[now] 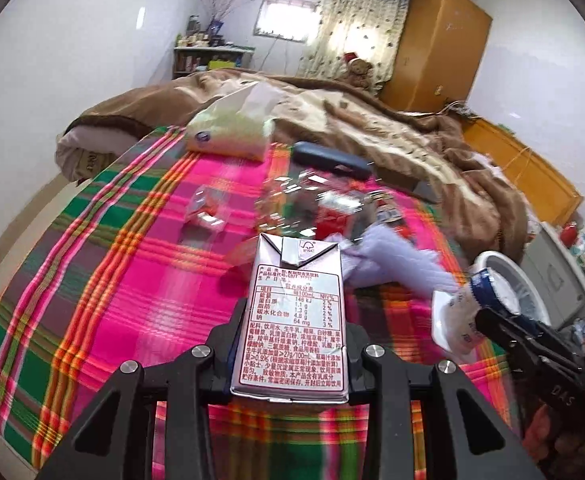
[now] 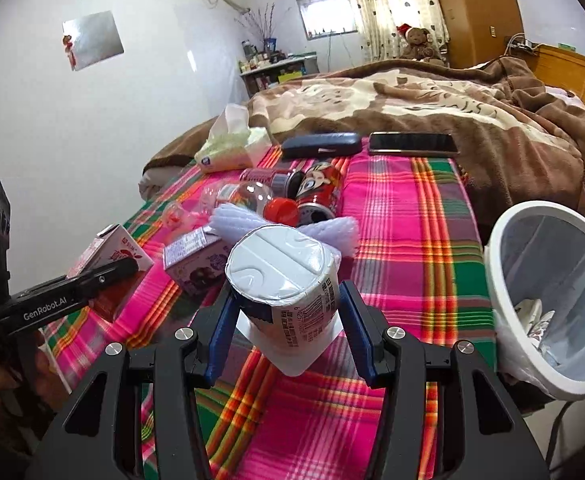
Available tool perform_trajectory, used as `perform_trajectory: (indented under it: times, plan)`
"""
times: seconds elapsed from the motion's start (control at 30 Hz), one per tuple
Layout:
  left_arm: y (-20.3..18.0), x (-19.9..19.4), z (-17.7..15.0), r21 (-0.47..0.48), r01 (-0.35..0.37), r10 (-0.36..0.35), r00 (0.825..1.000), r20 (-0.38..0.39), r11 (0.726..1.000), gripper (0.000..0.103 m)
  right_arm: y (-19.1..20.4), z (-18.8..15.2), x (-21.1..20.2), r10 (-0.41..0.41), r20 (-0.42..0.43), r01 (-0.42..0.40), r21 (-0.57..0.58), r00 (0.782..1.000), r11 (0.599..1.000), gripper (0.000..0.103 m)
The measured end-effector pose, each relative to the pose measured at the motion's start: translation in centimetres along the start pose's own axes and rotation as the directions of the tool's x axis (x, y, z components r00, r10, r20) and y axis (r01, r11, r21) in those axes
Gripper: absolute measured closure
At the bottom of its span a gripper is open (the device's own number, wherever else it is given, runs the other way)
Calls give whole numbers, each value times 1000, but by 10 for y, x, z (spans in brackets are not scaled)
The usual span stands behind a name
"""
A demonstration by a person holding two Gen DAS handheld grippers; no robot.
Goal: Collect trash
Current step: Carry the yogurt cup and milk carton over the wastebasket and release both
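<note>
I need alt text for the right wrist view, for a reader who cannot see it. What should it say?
The right gripper holds a white yogurt cup between its blue jaws above a pink plaid bedspread. A white trash bin with a clear liner stands at right. Behind the cup lie drink cartons, red cans and a plastic bottle.

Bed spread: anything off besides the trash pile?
A phone and a dark glasses case lie right behind the cans and bottle; neither looks like trash. The tissue pack sits beside them. Both grippers hold litter: left a drink carton, right a yogurt cup.
</note>
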State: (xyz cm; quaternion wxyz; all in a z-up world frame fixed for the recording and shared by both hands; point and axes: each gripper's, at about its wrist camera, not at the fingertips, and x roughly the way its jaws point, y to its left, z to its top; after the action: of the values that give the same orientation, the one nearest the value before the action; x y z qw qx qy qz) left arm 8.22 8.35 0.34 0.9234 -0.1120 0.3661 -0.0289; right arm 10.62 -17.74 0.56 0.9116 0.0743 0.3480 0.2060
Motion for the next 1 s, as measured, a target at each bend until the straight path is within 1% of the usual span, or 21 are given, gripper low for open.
perform_trajectory:
  times: [0.1,0.2,0.27,0.3,0.37,0.47,0.67,0.83,0.9,1.0]
  plan:
    - [-14,-4,2,30,28,-28,1000,7,999,66,-7,0,-8,20,7,-20,19,1000,1000,51]
    - [-28,-5,2,56,51,-52,999,8,997,66,-13,-1,-13,4,9,-4,23,1000,1000,51]
    - [-38,-5,2,73,72,-73,997,5,995,66,-20,-1,-15,46,3,-46,50,999,998,51]
    - [-42,-5,2,80,78,-78,997,5,994,66,-24,-2,-17,46,7,-47,69,999,997,51]
    - [-52,-3,2,94,94,-94,996,-2,991,66,-29,-3,-22,3,22,-4,77,1000,997,51]
    - [-67,0,1,120,116,-115,993,-14,986,66,-41,-2,-28,-25,39,21,102,999,995,51]
    - [-101,8,2,177,155,-153,988,-25,972,66,-63,1,-43,-119,76,110,121,990,987,51]
    - [-135,15,2,236,183,-180,983,-35,954,66,-84,0,-57,-196,94,182,142,976,973,51]
    - [-148,19,2,252,207,-200,978,-52,945,66,-93,1,-62,-226,102,210,153,969,966,51]
    - [-168,26,2,284,223,-212,975,-67,933,66,-105,4,-68,-270,116,250,165,956,954,51]
